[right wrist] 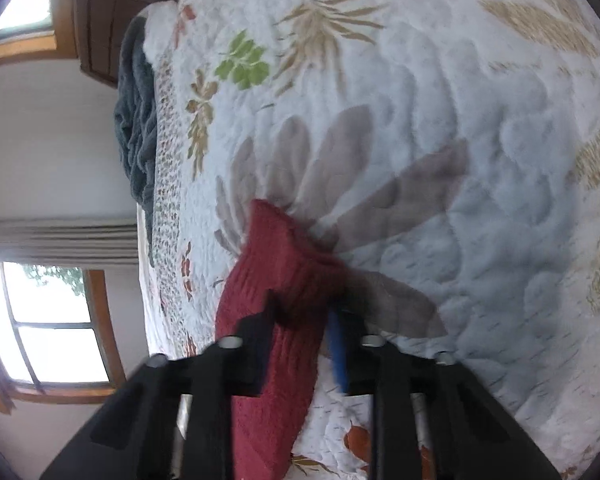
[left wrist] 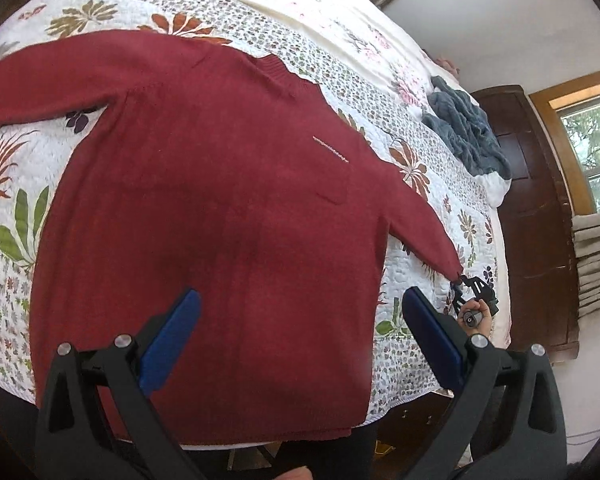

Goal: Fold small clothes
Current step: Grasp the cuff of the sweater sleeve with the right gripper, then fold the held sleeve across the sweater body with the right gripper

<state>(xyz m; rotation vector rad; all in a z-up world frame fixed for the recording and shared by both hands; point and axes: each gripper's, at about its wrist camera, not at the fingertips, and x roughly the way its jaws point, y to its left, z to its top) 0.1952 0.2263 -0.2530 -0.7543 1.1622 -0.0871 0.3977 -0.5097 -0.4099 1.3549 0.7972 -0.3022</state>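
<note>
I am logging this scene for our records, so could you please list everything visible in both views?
sweater: one, dark red, spread flat on the quilt, sleeves out to both sides
quilt: one, white with floral print, covering the bed
blanket: one, grey-blue, bunched at the far edge of the bed
wooden cabinet: one, dark brown, beside the bed
window: one per view, wood-framed, on the wall
curtains: grey-beige, gathered by the window
left tool: one, black with blue pads, open above the sweater's lower part
right tool: one, black with blue pads, shut on the sweater's sleeve cuff
hand: one, holding the right tool
</note>
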